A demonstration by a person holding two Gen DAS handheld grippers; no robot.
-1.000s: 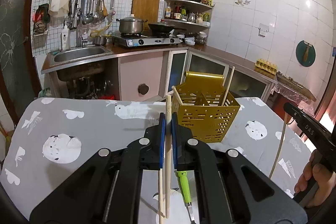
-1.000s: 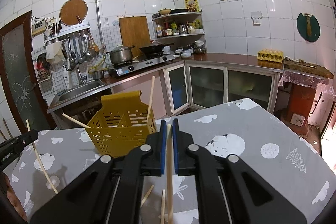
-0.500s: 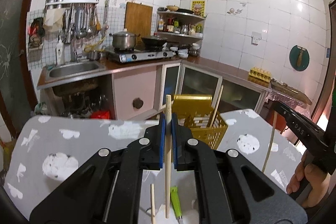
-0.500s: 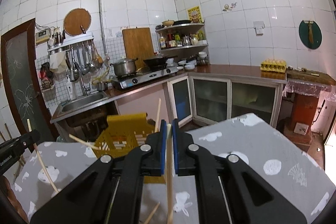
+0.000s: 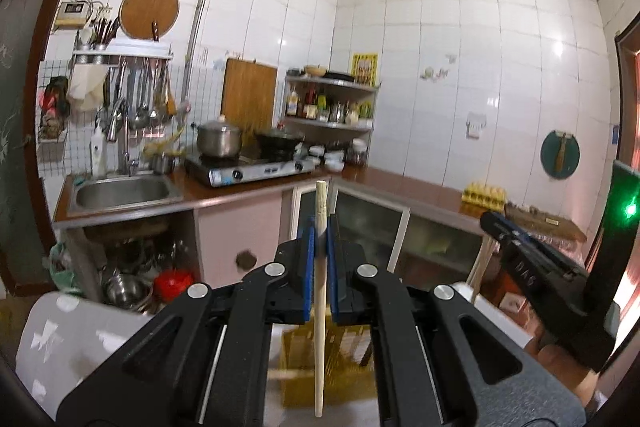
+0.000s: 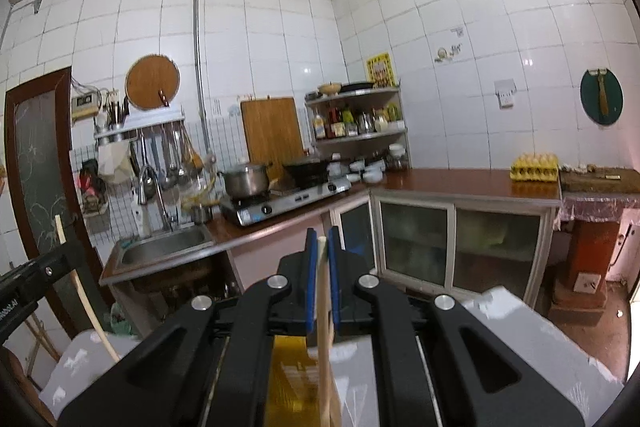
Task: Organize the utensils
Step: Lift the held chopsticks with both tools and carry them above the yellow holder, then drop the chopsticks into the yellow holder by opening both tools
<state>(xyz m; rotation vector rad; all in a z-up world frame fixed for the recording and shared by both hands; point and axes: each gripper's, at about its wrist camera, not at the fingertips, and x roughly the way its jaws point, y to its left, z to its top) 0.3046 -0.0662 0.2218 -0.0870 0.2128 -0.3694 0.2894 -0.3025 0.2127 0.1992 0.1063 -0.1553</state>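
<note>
My left gripper (image 5: 319,227) is shut on a pale wooden chopstick (image 5: 319,327) that stands upright between the blue pads, its lower end over the yellow utensil basket (image 5: 344,347). My right gripper (image 6: 321,247) is shut on another wooden chopstick (image 6: 325,347), also upright, with the yellow basket (image 6: 286,375) just below and behind it. The right gripper (image 5: 536,267) shows at the right of the left wrist view. The left gripper (image 6: 24,287) shows at the left edge of the right wrist view with its chopstick (image 6: 86,303).
The table with a grey patterned cloth (image 6: 532,359) lies low in both views. Behind it run the kitchen counter (image 6: 460,187), a sink (image 5: 120,193), a stove with a pot (image 5: 220,143) and a wok, and a corner shelf of bottles.
Both grippers have risen and tilted up with their chopsticks. The basket has dropped to the bottom of both views and the table has mostly left the frame.
</note>
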